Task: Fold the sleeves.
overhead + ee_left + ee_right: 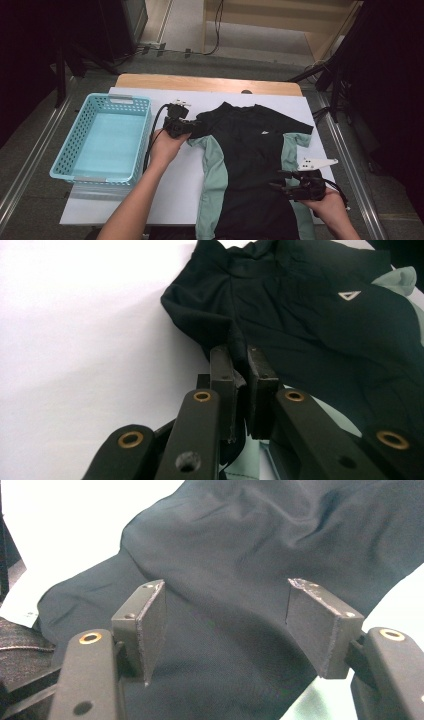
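right claw (284,180): jaws apart, nothing pinched; I've got it hovering over the shirt's lower right side, near edge of the surface.
shirt (250,155): black with pale green side panels, lying flat, face up, on the white surface (175,190), collar at the far end, hem hanging toward me.
left claw (192,127): jaws together, clamped on a fold of the shirt's left sleeve (200,325); cloth bunches between the pads.
handling: I'd judge it light, limp, a bit slick; it will sag and drag, no stiffness to push against.
where to grip: I'd pinch edges or a seam, sleeve end or side hem, taking a doubled fold so it doesn't slide out.
risk: a thin single layer may slip from the pads.
basket (102,137): light blue, left of the shirt, well apart from it.
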Tool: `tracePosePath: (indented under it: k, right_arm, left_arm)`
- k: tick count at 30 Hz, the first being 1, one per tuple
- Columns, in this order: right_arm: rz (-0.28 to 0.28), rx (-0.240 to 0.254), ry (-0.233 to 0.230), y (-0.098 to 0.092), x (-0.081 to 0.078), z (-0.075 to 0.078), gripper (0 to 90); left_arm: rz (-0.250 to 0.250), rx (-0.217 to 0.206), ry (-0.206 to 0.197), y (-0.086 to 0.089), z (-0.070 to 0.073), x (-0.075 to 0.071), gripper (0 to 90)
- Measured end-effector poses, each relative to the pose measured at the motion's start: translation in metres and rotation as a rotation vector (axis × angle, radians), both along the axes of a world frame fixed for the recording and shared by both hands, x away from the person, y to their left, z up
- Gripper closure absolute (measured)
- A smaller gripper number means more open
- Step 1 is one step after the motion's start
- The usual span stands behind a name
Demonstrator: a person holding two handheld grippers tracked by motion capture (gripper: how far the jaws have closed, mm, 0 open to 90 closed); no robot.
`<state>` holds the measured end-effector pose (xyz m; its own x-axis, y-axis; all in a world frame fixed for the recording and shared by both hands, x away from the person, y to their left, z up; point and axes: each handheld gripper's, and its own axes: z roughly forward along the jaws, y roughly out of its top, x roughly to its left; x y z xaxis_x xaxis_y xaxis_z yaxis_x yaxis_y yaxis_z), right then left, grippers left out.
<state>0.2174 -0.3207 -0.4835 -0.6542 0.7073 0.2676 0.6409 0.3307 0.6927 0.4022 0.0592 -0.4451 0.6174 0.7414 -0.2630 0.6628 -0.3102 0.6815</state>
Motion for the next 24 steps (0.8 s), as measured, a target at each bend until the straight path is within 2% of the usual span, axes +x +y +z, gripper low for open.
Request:
tracePosePath:
  k: [3,8,14,18,24]
  right_arm:
    - [0.005,0.003,-0.002,0.000,0.000,0.000,31.4]
    - [0.007,-0.001,-0.001,0.002,0.001,0.000,31.4]
    - [0.016,-0.005,0.000,0.003,0.002,0.000,31.4]
    - [0.015,0.002,-0.001,0.003,0.002,0.000,31.4]
    - [0.013,-0.003,-0.009,0.004,0.002,0.001,31.4]
  left_arm:
    - [-0.005,0.006,0.005,-0.003,0.001,0.002,86.1]
    - [-0.022,-0.010,0.007,-0.010,0.007,0.004,86.1]
    - [-0.033,0.025,0.013,-0.017,0.012,0.010,86.2]
    - [-0.041,0.012,0.022,-0.021,0.018,0.012,86.1]
    - [-0.054,0.018,0.021,-0.030,0.022,0.013,86.2]
